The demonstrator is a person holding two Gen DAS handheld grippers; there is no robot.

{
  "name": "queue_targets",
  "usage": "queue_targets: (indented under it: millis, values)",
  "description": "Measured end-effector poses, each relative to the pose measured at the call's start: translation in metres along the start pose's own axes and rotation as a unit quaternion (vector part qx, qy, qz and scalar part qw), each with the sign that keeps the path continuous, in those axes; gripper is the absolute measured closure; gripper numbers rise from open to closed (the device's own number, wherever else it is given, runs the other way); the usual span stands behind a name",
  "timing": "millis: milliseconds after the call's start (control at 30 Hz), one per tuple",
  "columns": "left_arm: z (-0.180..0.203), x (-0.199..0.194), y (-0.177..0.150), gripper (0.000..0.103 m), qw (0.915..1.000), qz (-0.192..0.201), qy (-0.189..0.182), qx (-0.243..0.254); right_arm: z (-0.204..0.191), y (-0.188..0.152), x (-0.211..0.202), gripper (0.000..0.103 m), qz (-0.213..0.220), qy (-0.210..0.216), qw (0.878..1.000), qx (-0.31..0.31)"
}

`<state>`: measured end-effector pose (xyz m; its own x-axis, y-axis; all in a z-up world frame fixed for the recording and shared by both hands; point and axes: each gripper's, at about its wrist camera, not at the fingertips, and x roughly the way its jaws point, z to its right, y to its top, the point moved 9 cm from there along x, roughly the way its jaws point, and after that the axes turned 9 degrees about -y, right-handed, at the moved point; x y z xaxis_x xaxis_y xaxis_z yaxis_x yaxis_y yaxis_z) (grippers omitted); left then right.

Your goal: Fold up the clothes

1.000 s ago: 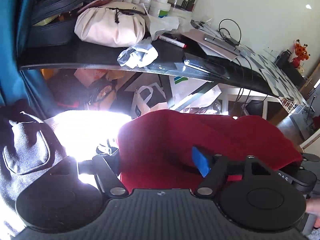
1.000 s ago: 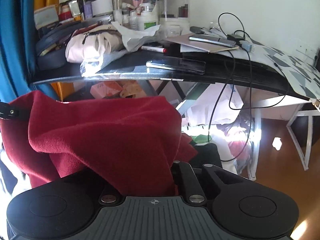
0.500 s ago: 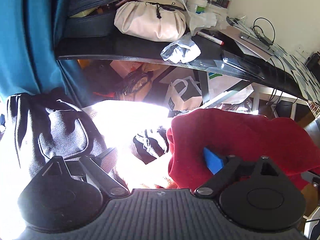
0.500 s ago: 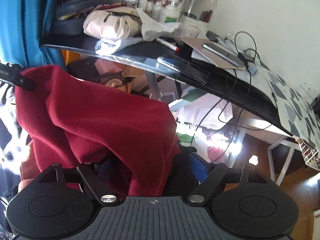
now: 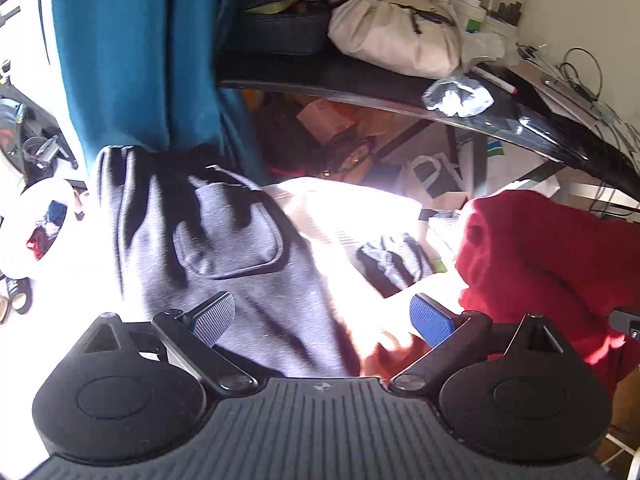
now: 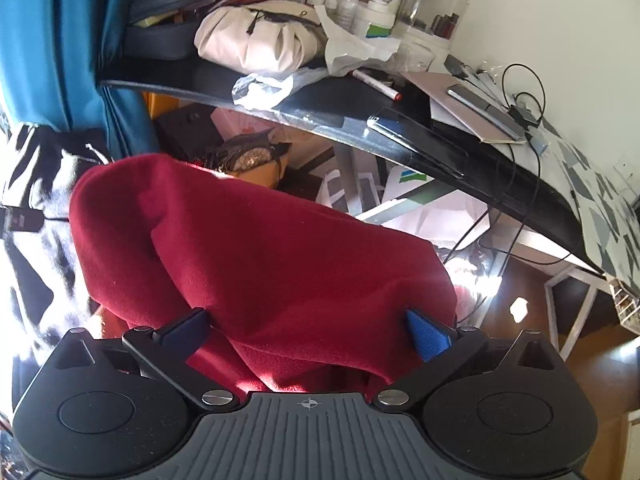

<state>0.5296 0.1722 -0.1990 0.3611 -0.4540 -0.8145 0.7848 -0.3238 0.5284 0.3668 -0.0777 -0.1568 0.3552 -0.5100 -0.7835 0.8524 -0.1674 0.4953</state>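
A dark red garment lies bunched in a heap right in front of my right gripper. That gripper is open, its blue pads standing on either side of the cloth without pinching it. In the left wrist view the same red garment sits off to the right. My left gripper is open and holds nothing. It hovers over a dark grey garment with a sewn pocket, spread on a sunlit surface. A small dark piece of cloth lies between the two garments.
A black desk crowded with a cream bag, bottles, a phone and cables overhangs the far side. A teal curtain hangs at the left. Bags and boxes sit under the desk. A white round basket is at far left.
Both grippers have opened and let go of the red garment, which dropped into a heap. The left gripper swung left, over the dark grey garment.
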Motion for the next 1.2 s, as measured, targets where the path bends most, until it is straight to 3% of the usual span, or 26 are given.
queue_targets:
  millis: [167,367,467,567,900,1000,1100,1200]
  values:
    - [-0.068,-0.013,-0.039,0.007,0.9977,-0.005,0.064,-0.023,-0.026,-0.002,0.019,0.001,-0.038,-0.027,0.999,-0.028]
    - [-0.121,-0.028,-0.087,0.007,0.9944,0.002,0.078,-0.071,-0.034,0.017,0.002,0.001,-0.010,-0.014,1.000,0.015]
    - [-0.126,-0.028,-0.101,0.007,0.9956,0.000,0.071,-0.061,-0.044,0.025,-0.002,0.001,0.015,-0.023,1.000,0.001]
    - [-0.124,-0.019,-0.108,0.007,0.9964,-0.001,0.059,-0.061,-0.058,0.028,-0.001,0.001,0.011,-0.029,0.999,-0.017]
    - [-0.106,0.032,-0.107,0.007,0.9960,0.023,-0.009,-0.086,-0.048,0.035,-0.035,0.001,0.082,-0.021,0.996,0.029]
    - [-0.108,0.042,-0.105,0.007,0.9964,0.041,-0.009,-0.074,-0.045,0.037,-0.046,0.001,0.104,-0.019,0.993,0.043]
    - [-0.115,0.050,-0.102,0.007,0.9973,0.054,0.029,-0.040,-0.041,0.039,-0.057,0.001,0.126,-0.016,0.990,0.058]
    - [-0.124,0.058,-0.103,0.007,0.9972,0.047,0.025,-0.051,-0.036,0.039,-0.065,0.001,0.139,-0.018,0.988,0.071]
